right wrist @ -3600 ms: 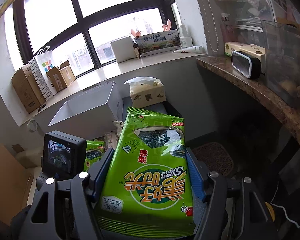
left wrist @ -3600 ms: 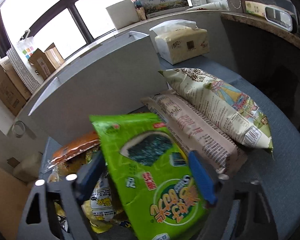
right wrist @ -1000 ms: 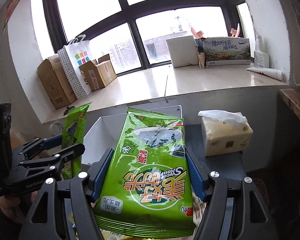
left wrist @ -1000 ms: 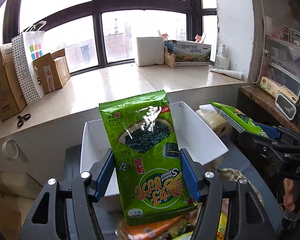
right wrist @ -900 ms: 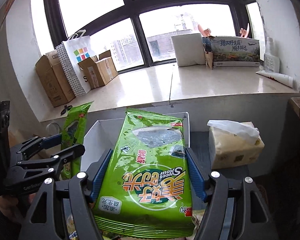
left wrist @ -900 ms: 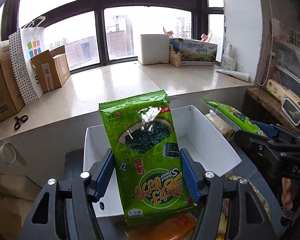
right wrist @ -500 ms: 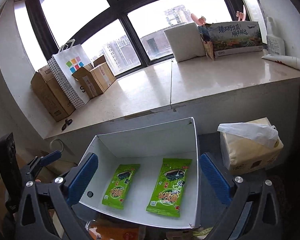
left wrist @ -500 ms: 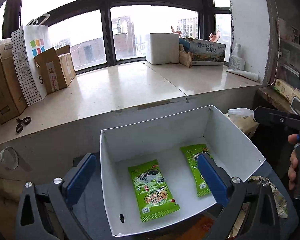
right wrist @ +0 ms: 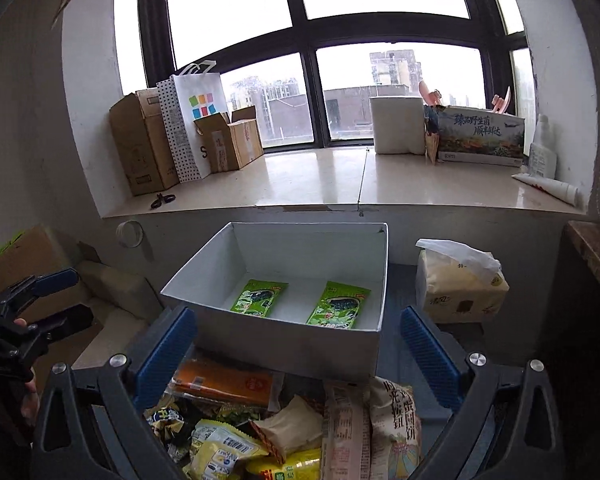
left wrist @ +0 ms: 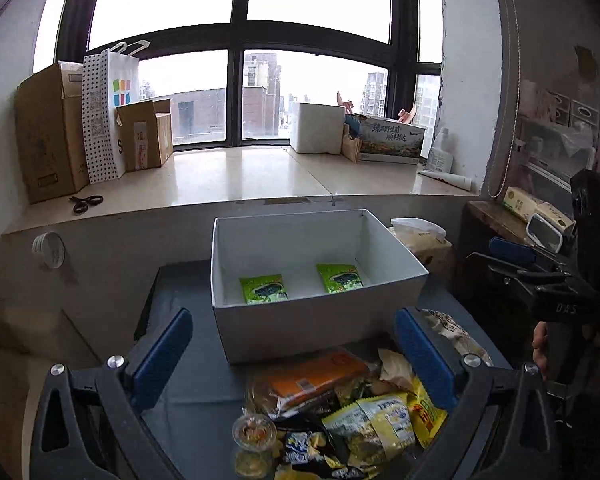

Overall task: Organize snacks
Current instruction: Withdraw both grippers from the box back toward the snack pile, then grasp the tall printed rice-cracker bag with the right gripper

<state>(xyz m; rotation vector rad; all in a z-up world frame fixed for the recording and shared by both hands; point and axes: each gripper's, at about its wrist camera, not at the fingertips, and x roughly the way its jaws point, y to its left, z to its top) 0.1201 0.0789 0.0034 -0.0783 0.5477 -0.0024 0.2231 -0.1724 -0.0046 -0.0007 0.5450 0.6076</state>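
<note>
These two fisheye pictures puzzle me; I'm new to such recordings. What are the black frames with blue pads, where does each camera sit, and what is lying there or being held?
No robot here: a person holds a hand gripper in each hand, with a camera on each looking along its two blue-padded fingers. One picture is from the left gripper, the other from the right gripper; each also catches the other at its edge. Both have just been opening and now stand open with nothing between the fingers. Ahead sits a white box holding two green packets, lying flat and apart. In front of the box is a pile of loose snacks, still unsorted. A tissue pack stands right of the box, below the window ledge.
</note>
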